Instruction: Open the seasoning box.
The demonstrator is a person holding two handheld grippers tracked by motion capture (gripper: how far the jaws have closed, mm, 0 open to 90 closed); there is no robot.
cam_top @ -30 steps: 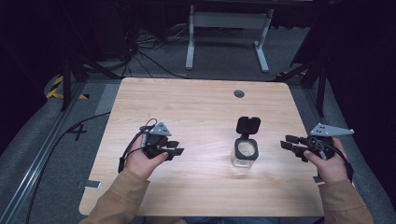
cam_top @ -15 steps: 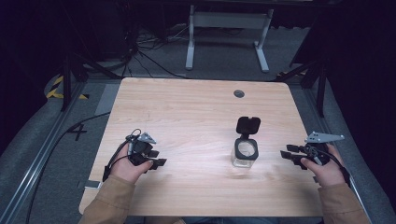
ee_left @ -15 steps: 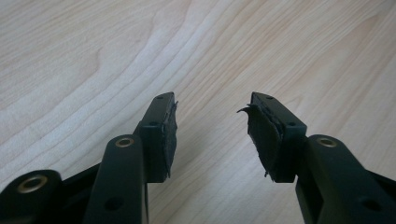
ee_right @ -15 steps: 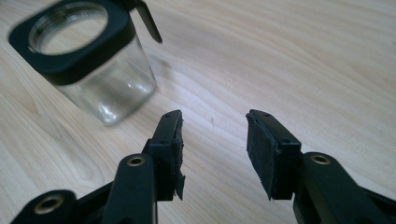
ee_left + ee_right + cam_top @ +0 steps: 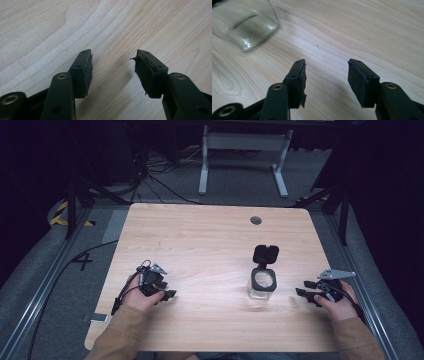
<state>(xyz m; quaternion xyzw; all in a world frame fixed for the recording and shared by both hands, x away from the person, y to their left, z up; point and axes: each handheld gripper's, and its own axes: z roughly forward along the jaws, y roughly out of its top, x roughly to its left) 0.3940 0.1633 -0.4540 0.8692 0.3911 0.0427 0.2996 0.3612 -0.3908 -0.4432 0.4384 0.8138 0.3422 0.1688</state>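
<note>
Glass, clear: one jar (image 5: 262, 289), stood upright on the pale wood table (image 5: 200, 235), right of centre, with its black hinged lid (image 5: 265, 254) flipped back open. Lay well apart from the left gripper (image 5: 167, 295) and nearer the right gripper (image 5: 304, 290), touching neither. Had just spread both pairs of jaws wide, with nothing between the pads in either gripper view, only bare wood beneath. Had sunk both hands from above the table down towards its near edge within the last second. Read as settling to rest: jar left free, no grip on it in hand. Counted: one jar, one lid, two grippers, one table, one small round grommet (image 5: 256, 220) near the far edge.
</note>
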